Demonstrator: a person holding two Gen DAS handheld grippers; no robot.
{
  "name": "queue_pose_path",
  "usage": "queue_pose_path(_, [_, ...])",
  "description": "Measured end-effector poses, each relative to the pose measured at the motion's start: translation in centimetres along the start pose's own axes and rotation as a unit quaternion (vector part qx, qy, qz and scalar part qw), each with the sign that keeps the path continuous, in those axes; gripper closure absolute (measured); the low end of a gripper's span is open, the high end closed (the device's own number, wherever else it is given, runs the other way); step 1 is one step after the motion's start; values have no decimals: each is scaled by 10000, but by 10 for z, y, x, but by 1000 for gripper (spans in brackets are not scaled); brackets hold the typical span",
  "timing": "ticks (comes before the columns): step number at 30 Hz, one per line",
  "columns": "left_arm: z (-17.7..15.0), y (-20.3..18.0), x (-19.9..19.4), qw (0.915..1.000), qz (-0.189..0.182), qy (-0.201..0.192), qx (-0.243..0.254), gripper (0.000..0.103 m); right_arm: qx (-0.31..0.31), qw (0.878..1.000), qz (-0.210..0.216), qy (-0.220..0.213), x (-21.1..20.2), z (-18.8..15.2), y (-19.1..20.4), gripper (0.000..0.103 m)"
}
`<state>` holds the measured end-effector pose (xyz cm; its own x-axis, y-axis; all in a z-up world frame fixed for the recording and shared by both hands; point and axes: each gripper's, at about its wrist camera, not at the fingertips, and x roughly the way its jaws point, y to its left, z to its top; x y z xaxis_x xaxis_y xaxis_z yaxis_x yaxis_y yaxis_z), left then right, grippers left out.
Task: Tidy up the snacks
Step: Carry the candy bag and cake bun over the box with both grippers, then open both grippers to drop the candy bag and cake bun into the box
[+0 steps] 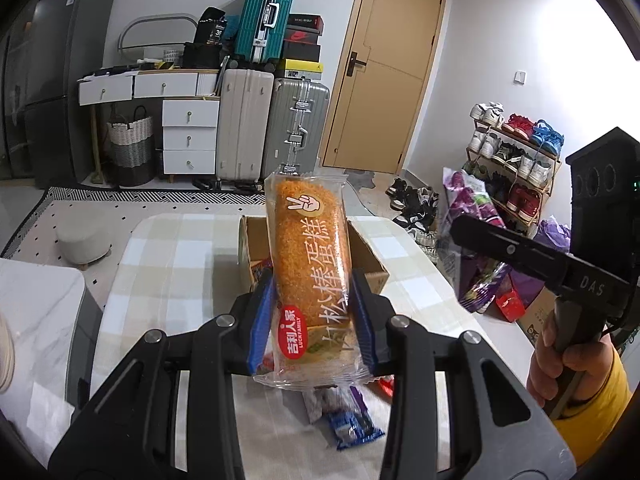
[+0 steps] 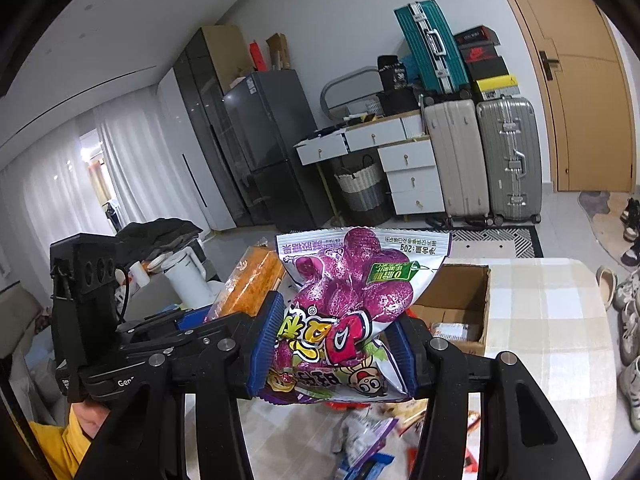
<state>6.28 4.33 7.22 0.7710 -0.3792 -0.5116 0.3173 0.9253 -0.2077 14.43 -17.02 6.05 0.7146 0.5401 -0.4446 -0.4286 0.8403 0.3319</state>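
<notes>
My left gripper (image 1: pixel 314 300) is shut on an orange cake bar in a clear wrapper (image 1: pixel 310 256), held upright above the table. Behind it stands an open cardboard box (image 1: pixel 374 258) with a few snacks inside. My right gripper (image 2: pixel 334 334) is shut on a purple bag of grape candy (image 2: pixel 352 280), lifted over the table. That purple bag (image 1: pixel 472 216) and the right gripper's body show at the right of the left wrist view. The cake bar (image 2: pixel 250 278) and the left gripper appear at the left of the right wrist view. The cardboard box (image 2: pixel 460 296) sits just beyond the bag.
Loose snack packets lie on the checked tablecloth below both grippers (image 1: pixel 348 420) (image 2: pixel 368 436). A white kettle (image 2: pixel 188 280) stands left of the table. Suitcases (image 1: pixel 276 128), a white drawer unit (image 1: pixel 190 136), a shoe rack (image 1: pixel 516 160) and a door (image 1: pixel 384 68) line the room behind.
</notes>
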Motion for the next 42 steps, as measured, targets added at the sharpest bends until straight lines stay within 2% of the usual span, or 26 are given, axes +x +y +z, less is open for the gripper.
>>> queue_pose_path(4, [19,5,29,9999,39,106,-61,70,134,9999,-43,58,19,12,-19,52])
queue_pose_path(8, [42,13,80,9996,74,268,-38,70,283,9993,-148,172,39,21,-37,52])
queue_pose_path(12, [55,26,136,9979,49,615,-195,70,375,9983,-277,342,63,31,-56,52])
queue_pose_path(23, [80,18,240,9951,-21,983,17,70,453,9924,-658,934,129,38,-98,52])
queue_pose_path(24, [82,17,247,9949,-19,1006,38,71,469,9918,-671,977,134,37,-102,52])
queue_pose_path(25, [84,17,258,9945,1,1048,52,78,488,9911,-675,1041,140,37,-105,52])
queue_pose_path(28, [87,23,285,9933,18,1159,42,79,473,9895,-726,1156,150,32,-111,52])
queue_pose_path(37, [83,45,320,9921,114,1246,-95,79,399,9848,-834,1470,179,25,-120,52])
queue_pose_path(42, [70,54,316,9919,155,1251,-122,79,262,9808,-990,1661,197,19,-123,52])
